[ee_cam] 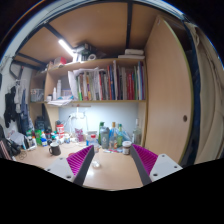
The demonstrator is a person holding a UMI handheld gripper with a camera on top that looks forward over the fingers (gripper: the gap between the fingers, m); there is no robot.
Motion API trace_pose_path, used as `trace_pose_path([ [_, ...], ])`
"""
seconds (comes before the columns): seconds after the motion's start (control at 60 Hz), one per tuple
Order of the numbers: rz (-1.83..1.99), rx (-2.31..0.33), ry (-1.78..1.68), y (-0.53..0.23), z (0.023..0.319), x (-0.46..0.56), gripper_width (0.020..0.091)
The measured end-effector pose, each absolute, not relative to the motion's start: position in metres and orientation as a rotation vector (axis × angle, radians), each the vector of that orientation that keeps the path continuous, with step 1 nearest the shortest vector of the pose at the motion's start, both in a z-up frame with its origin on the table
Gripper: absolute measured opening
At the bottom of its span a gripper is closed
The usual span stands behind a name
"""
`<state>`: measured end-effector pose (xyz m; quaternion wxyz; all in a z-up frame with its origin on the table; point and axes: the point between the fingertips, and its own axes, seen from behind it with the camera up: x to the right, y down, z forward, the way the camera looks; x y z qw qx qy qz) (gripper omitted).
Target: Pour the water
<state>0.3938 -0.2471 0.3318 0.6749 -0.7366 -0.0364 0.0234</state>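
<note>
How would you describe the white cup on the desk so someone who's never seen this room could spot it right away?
Start at the bookshelf packed with upright books, then drop to the wooden desk below it. Just beyond the open gripper, in front of the row of bottles at the desk's back, stands the white cup. It is short, plain white and stands alone, nearer than the taller bottles.
</note>
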Motion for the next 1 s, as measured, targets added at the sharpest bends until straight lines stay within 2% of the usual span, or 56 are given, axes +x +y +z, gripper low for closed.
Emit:
trace_pose_path([
  [0.15, 0.088, -1.669, -0.131, -0.201, 0.293, 0.364, 0.0819],
  [0.6, 0.114, -1.714, -0.267, -0.022, 0.149, 0.247, 0.0805],
  [0.833, -0.104, -1.667, -0.172, 0.051, 0.125, 0.255, 0.0803],
  [1.0, -0.13, -1.629, -0.074, 0.085, 0.119, 0.252, 0.0803],
])
